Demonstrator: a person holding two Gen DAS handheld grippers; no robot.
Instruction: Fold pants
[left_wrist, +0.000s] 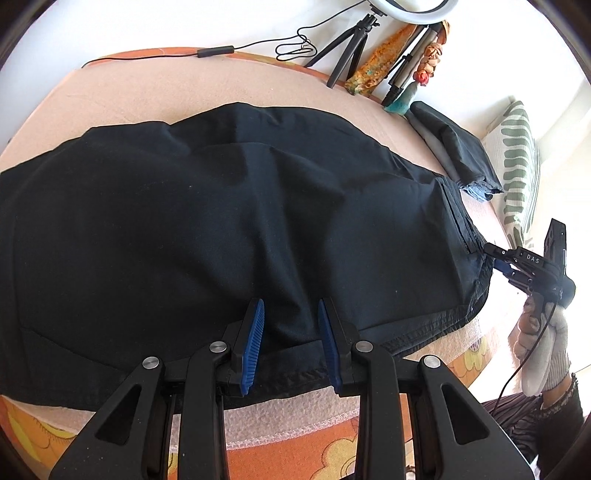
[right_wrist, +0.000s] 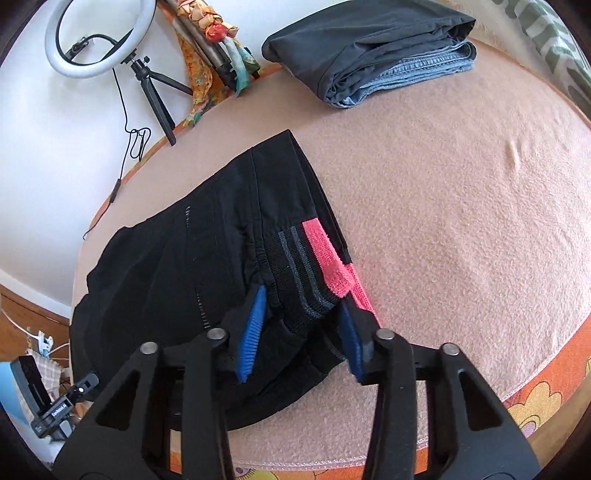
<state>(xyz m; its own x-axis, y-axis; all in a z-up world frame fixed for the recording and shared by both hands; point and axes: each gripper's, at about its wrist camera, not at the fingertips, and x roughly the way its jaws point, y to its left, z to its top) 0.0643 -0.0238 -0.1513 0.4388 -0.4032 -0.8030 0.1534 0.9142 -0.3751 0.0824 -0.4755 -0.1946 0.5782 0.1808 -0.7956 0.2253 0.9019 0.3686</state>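
Observation:
Black pants lie spread across a pink blanket. My left gripper has its blue pads apart, straddling a ridge of black cloth at the near hem. My right gripper also has its pads apart, one on each side of the elastic waistband with grey stripes and a pink band. The pants also show in the right wrist view. The right gripper shows in the left wrist view at the waist end, held by a gloved hand.
A folded stack of dark and blue-denim garments lies at the far side of the blanket. A ring light on a tripod, cables and colourful cloths stand beyond the bed edge. A patterned pillow is on the right.

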